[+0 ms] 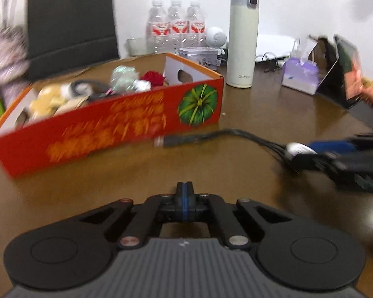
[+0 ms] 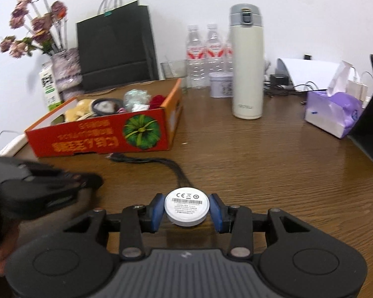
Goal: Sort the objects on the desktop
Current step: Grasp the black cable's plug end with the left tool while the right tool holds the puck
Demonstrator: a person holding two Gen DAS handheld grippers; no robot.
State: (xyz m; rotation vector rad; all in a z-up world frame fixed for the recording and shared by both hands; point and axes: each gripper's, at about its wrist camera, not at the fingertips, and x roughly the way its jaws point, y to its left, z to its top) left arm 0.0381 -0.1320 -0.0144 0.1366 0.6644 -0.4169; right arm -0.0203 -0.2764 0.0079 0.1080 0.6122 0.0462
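Between your right gripper's (image 2: 186,209) blue pads sits a white round puck (image 2: 186,207), label side up, clamped from both sides just above the wooden table (image 2: 261,164). Its black multi-strand cable (image 2: 146,160) trails off toward eleven o'clock, plug end lying just beside the red cardboard box (image 2: 104,137), which holds a jumble of small items. Your left gripper (image 1: 184,196) has its fingers pressed together on nothing. At one o'clock stands a cream thermos (image 2: 247,62), water bottles (image 2: 206,57) behind it.
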